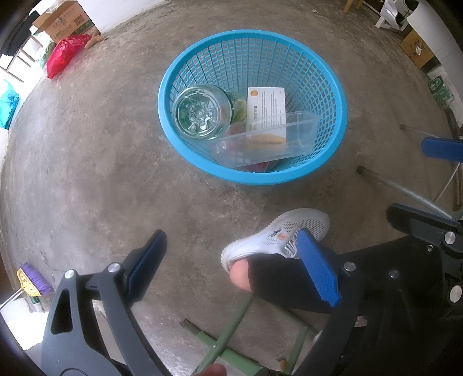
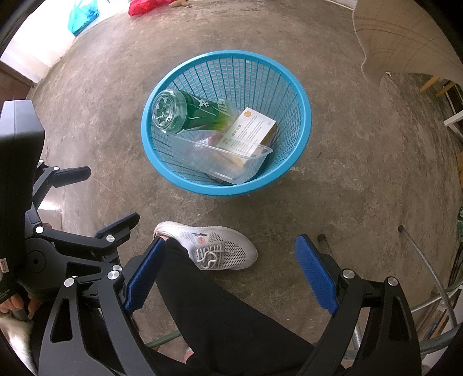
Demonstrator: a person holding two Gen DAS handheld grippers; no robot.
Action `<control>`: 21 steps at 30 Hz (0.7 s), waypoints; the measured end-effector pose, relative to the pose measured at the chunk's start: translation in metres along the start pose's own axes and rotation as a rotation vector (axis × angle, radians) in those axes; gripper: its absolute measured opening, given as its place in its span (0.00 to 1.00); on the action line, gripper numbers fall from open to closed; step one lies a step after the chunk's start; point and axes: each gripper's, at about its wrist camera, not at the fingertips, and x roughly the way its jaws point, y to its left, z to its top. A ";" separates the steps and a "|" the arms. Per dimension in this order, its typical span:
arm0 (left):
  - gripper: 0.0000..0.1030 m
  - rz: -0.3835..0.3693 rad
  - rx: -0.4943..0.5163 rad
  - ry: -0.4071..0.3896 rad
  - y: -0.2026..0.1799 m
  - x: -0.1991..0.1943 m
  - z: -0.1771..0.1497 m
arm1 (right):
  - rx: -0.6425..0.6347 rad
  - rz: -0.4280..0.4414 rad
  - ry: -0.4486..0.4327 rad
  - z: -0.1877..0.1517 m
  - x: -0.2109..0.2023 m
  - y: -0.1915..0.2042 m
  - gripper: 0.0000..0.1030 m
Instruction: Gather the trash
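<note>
Trash: a green-labelled bottle (image 2: 191,112), a white printed carton (image 2: 249,131) and a clear plastic tray (image 2: 222,162) lie inside the blue mesh basket (image 2: 301,115) on the concrete floor (image 2: 347,188).
Where it lies: the basket sits ahead of and below both grippers, which point down at the floor, well apart from either set of fingertips.
Long axis: the bottle leans base-up against the basket wall, its neck buried toward the middle; the carton stands slanted in the tray.
Left gripper (image 1: 234,266): spread wide, nothing between its blue pads.
Right gripper (image 2: 231,274): likewise spread wide and empty, framing a person's black trouser leg (image 2: 208,303) and white sneaker (image 2: 214,245).
Nearer hand: hard to call; the basket looks about equally far from each, a little closer to the left in its own view.
Loose trash: none visible on the bare floor near the basket, so collection looks close to done; a red bag (image 1: 65,53) and a teal bag (image 2: 82,14) rest far off by the wall.
Writing: the carton carries an orange disc and lines of small print, too fine to read; white characters on the bottle label, unreadable.
Edges: cardboard boxes (image 1: 65,18) and a purple broom (image 1: 33,277) at the margins.
</note>
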 end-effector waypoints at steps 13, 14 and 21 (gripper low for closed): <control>0.84 -0.003 -0.003 0.002 0.001 0.001 0.002 | 0.001 -0.001 -0.005 0.000 0.000 0.000 0.85; 0.84 -0.003 -0.003 0.000 0.000 0.001 0.001 | 0.001 0.000 -0.006 0.000 0.000 0.000 0.85; 0.84 -0.007 0.000 0.008 0.000 0.004 0.001 | 0.000 -0.001 -0.006 -0.001 0.000 0.000 0.85</control>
